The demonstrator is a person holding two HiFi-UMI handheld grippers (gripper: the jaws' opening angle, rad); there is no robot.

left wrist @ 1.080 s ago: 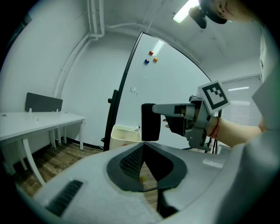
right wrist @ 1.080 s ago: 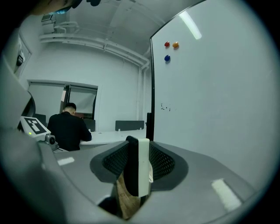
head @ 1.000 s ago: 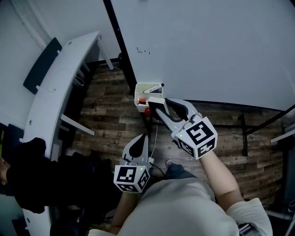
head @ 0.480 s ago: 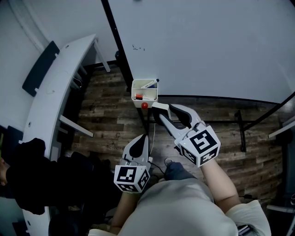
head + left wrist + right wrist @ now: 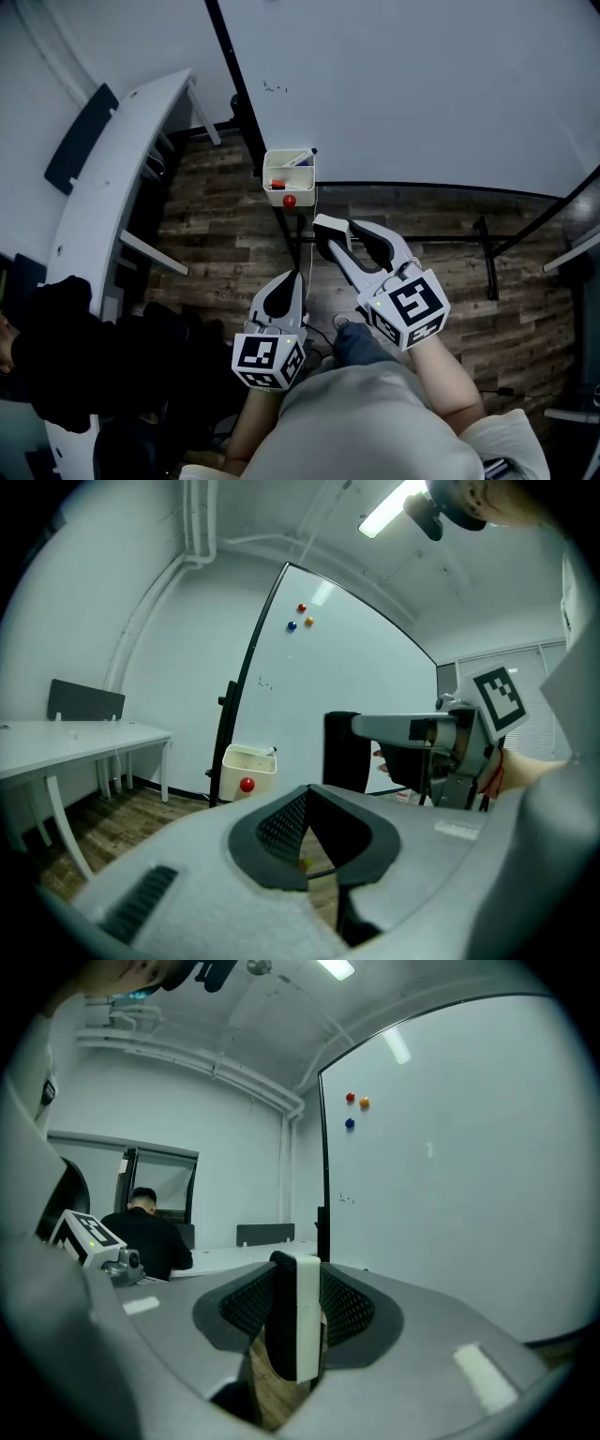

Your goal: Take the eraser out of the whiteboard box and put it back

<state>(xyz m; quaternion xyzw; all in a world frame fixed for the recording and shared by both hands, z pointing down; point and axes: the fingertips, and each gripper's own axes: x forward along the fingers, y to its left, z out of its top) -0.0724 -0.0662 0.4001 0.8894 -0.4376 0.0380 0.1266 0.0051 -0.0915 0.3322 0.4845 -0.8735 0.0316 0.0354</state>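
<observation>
R tool [image 5: 343, 231]: clenched on eraser [image 5: 327, 234]; I drew it back, well apart from whiteboard box [image 5: 272, 187] | take-out done, put-back pending | L tool [image 5: 287, 282]: clenched, empty.

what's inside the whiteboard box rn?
A marker leans at the box's rim, beside something small and red. Its walls hide the bottom. The eraser is in the right tool.

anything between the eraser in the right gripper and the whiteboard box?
No. In the head view the gap from eraser to whiteboard box is bare; only wood floor beneath.
</observation>
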